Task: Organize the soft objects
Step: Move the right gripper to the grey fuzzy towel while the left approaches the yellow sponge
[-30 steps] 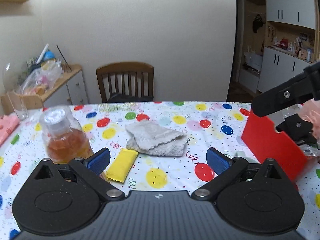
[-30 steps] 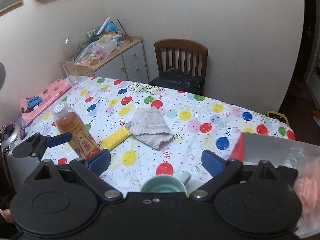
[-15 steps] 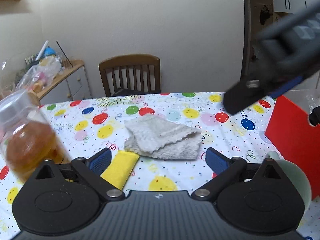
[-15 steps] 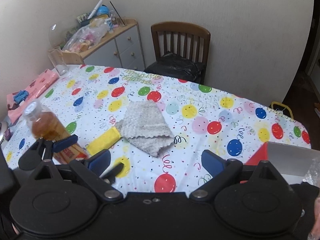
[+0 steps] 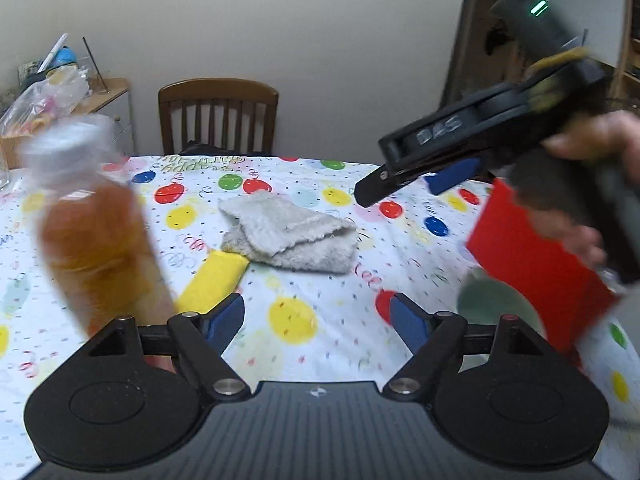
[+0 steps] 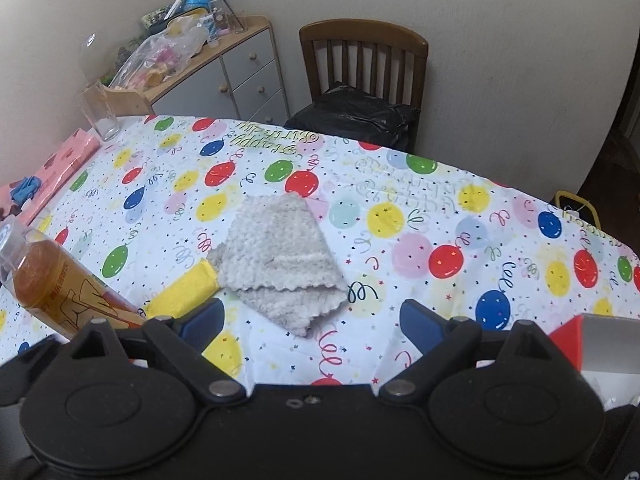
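Grey fluffy cloth, loosely folded, lies near the middle of a table covered by a white cloth printed with coloured balloons. A yellow folded cloth lies just beside it, its far end touching the grey cloth's edge.

Seen from the left wrist, the left gripper hovers above the table with its blue-padded jaws moderately apart; they have just been closing and nothing is between them. The yellow cloth sits just ahead of its left finger. A blurred plastic bottle of amber drink stands close at the left.

The right gripper looks down on the grey cloth with its jaws wide apart and nothing between them. In the left wrist view it enters from the right, held by a hand, above a red box. A wooden chair stands at the table's far side.
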`<action>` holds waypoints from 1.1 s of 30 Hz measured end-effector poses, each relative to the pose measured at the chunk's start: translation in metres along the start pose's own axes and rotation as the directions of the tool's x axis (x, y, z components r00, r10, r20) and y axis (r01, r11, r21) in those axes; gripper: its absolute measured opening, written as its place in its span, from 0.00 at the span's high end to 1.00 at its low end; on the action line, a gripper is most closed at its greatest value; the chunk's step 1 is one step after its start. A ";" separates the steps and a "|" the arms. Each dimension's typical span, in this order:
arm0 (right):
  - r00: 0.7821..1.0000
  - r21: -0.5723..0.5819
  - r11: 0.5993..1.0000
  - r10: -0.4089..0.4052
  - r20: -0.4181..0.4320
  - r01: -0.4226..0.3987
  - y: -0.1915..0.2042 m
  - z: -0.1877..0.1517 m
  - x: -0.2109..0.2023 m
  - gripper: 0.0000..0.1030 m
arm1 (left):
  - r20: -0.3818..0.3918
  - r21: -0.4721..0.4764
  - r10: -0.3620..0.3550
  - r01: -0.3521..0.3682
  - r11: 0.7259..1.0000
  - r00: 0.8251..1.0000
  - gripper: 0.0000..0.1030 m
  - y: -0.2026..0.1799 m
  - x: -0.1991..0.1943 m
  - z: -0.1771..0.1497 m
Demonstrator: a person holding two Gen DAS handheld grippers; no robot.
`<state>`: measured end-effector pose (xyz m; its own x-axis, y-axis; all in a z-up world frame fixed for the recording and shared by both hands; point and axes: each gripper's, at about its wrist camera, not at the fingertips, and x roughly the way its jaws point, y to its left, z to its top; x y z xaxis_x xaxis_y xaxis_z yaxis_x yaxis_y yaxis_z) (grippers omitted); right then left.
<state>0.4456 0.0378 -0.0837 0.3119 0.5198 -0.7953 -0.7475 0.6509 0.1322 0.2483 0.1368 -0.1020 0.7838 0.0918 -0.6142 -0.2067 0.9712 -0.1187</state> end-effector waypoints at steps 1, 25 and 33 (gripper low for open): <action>1.000 -0.004 1.000 0.002 -0.003 -0.002 0.000 0.001 0.001 0.08 | -0.002 0.002 -0.002 0.002 1.000 1.000 0.22 0.005 -0.010 -0.001; 0.999 -0.051 0.998 0.018 -0.052 -0.020 0.018 0.016 0.037 0.09 | 0.017 0.069 0.073 -0.074 0.995 0.997 0.26 0.004 -0.024 0.009; 0.998 -0.057 0.998 0.018 -0.057 -0.021 0.011 0.019 0.049 0.09 | -0.007 0.024 0.258 -0.257 0.966 0.966 0.36 -0.019 0.041 0.013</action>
<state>0.4635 0.0809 -0.1099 0.2644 0.4987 -0.8255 -0.7861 0.6073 0.1151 0.2921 0.1250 -0.1150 0.7002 0.3374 -0.6292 -0.3872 0.9199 0.0623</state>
